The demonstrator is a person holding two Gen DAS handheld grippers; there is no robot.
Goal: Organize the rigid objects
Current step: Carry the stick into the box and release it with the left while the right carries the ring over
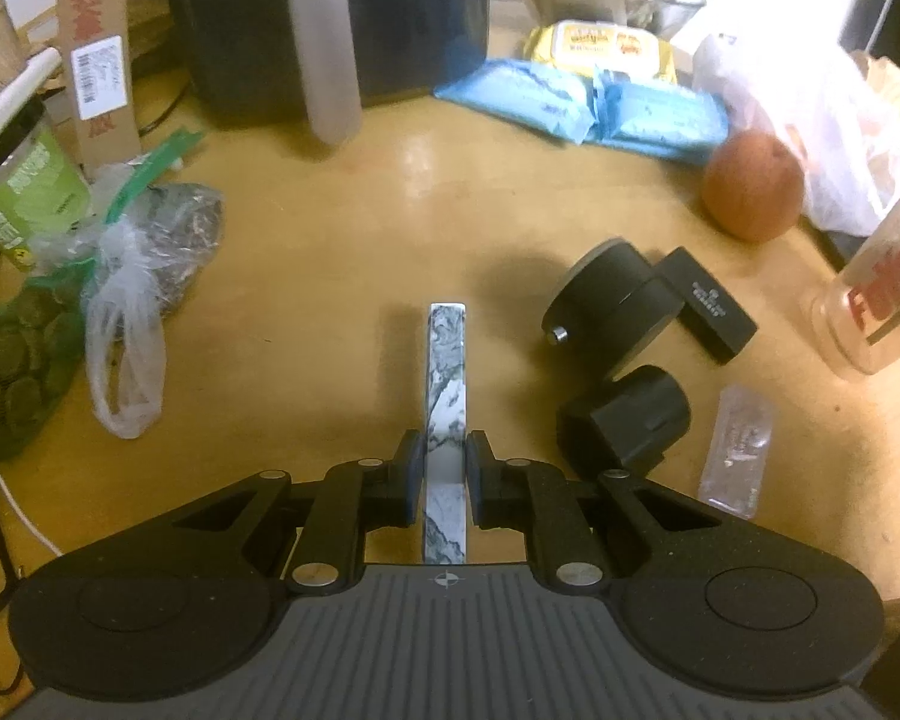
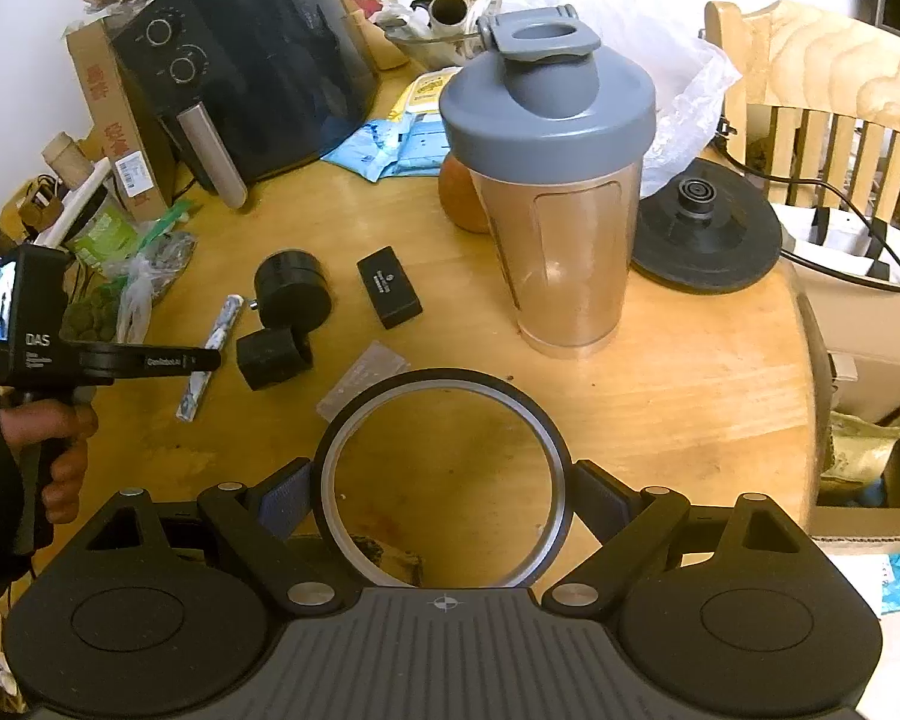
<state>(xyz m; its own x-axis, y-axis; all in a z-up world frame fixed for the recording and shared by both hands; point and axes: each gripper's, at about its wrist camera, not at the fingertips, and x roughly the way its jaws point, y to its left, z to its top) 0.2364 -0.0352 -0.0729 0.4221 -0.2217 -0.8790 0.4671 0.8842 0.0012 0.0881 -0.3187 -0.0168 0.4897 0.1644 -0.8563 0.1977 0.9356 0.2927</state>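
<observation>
The left gripper (image 1: 445,459) is clamped on a marbled bar (image 1: 447,372), its blue pads pressing the bar's two long faces at about the bar's near third. In the left wrist view the bar's long axis runs straight from six to twelve o'clock, in line with the fingers, and its far end sticks out well beyond the tips over the bare wooden table (image 1: 330,276). In the right wrist view the same bar (image 2: 210,354) lies slanted at nine o'clock of the table, with the left gripper (image 2: 201,360) crossing it from the side.

At two o'clock from the bar's far end sit a black round knob (image 1: 612,306) and a small black box (image 1: 705,303), touching; at three o'clock a black socket piece (image 1: 624,420), and just beyond it a clear flat packet (image 1: 737,450). All of these are nearer the left hand (image 2: 60,444), which grips its handle low at eight o'clock, tool pitched steeply down.

The right gripper (image 2: 444,510) is closed on a large dark ring (image 2: 444,396), jaws spread wide around its sides, also tilted down at the table. A shaker bottle (image 2: 561,204) stands at one o'clock from the ring.

I judge the next move turns on the bar: whichever way it gets placed, its length points away from the hand.
</observation>
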